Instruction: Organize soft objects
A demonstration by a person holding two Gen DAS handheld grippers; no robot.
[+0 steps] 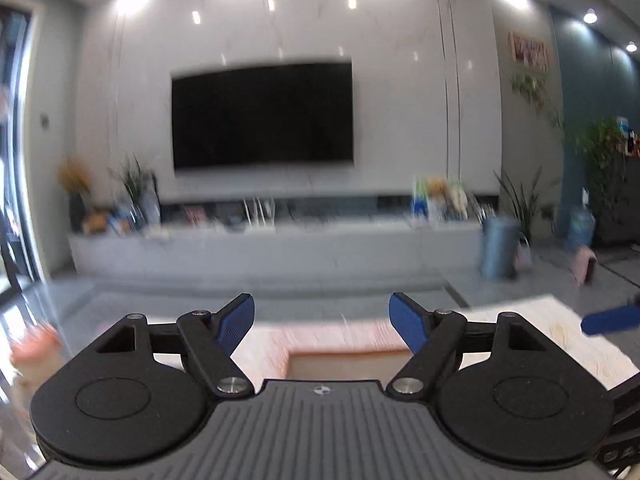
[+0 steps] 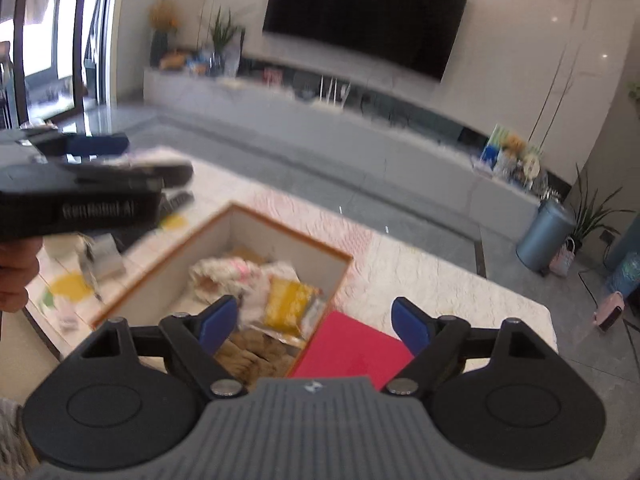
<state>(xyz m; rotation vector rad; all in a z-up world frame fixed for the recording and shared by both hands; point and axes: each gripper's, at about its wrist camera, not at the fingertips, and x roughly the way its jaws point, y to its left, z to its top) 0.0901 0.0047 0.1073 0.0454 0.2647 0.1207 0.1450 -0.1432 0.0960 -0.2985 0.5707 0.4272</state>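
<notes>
An open white box with an orange rim (image 2: pixel 288 231) stands on the low table. Inside it lie a white and pink cloth (image 2: pixel 240 276), a yellow soft piece (image 2: pixel 288 300) and a beige knitted item (image 2: pixel 256 354). A red flat thing (image 2: pixel 352 348) lies against the box's right side. My right gripper (image 2: pixel 314 324) hangs open above the box's near corner, nothing between its fingers. My left gripper (image 1: pixel 322 320) is open too and empty, raised over the box (image 1: pixel 348 364) and facing the room. In the right wrist view the left gripper (image 2: pixel 80 196) shows blurred at the left, held by a hand (image 2: pixel 16 272).
The table (image 2: pixel 420 280) has a pale textured top; small yellow and white items (image 2: pixel 72 284) lie on its left part. Beyond are a grey floor, a long TV cabinet (image 1: pixel 280 248), a wall television (image 1: pixel 262 116), a blue-grey bin (image 2: pixel 544 240) and potted plants (image 1: pixel 520 204).
</notes>
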